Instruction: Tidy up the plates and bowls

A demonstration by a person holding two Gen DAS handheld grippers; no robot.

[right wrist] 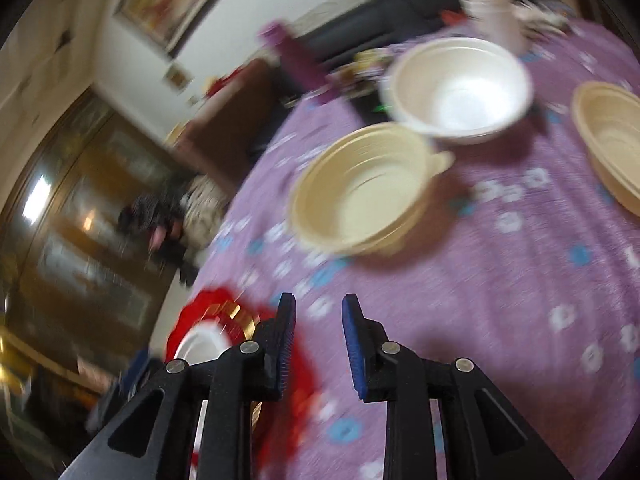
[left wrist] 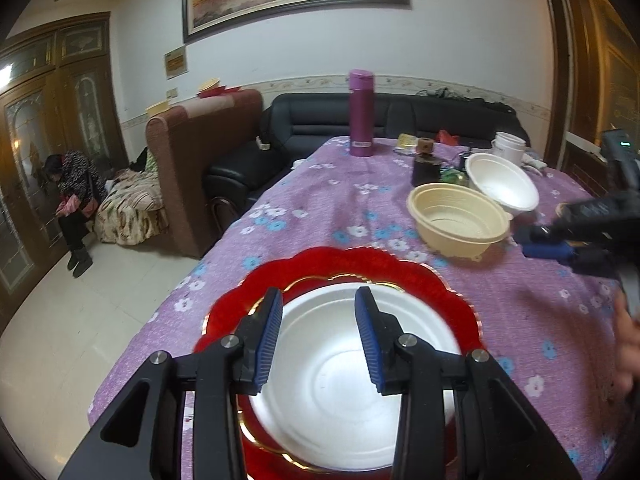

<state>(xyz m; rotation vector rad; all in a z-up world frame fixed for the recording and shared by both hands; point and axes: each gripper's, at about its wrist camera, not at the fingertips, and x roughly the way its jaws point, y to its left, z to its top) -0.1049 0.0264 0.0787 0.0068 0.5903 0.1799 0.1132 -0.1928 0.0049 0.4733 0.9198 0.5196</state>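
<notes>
Left gripper hovering released over white foam plate resting on scalloped red plate at desk edge, right gripper hanging released, empty, near ribbed cream plastic bowl.

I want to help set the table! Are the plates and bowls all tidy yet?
Partly. A white plate already lies on the red plate. Nothing is in hand: the left gripper hovers open over that stack, and the right gripper is open and empty. Still loose on the cloth: two cream bowls and a white bowl.
</notes>
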